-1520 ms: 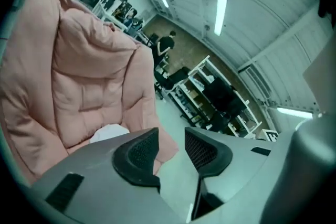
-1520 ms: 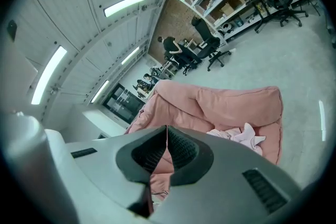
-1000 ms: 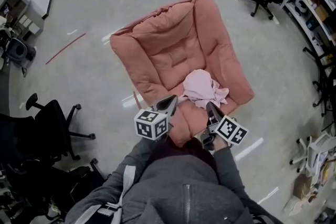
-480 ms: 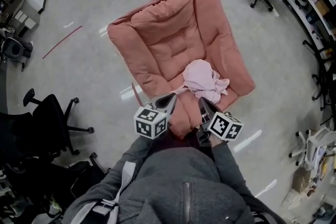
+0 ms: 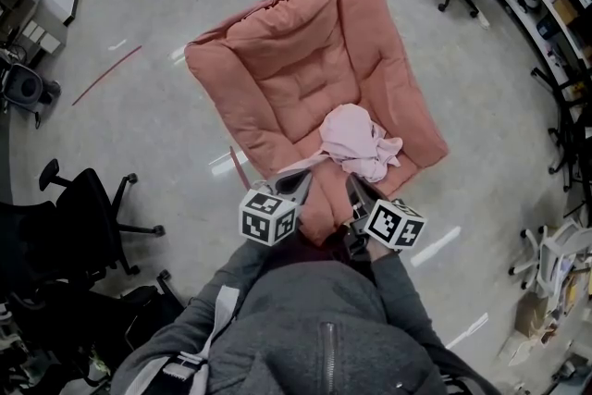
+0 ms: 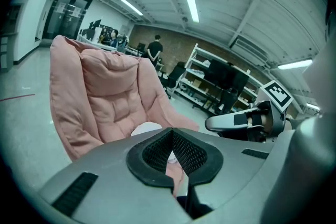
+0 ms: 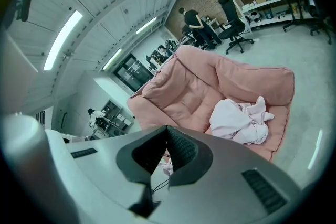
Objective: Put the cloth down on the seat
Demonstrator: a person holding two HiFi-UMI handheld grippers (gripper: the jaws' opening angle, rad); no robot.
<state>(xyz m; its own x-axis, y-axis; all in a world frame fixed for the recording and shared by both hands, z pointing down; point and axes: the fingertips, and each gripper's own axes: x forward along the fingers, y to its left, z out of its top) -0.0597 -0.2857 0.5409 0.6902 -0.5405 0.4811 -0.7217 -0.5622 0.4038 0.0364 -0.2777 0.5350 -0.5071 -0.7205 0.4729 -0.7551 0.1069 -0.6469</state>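
left gripper (image 5: 302, 178): closed, empty, at the seat's front edge
step: release looks done; back out low and straight, without snagging the fabric
cloth (image 5: 356, 139): crumpled heap on the pink armchair (image 5: 277, 60) seat, front right
axis: long axis diagonal, tail towards the right armrest
right gripper (image 5: 357, 188): closed, empty, just short of the heap

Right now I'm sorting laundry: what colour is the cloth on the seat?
Cloth: pale pink, clearest in head view.
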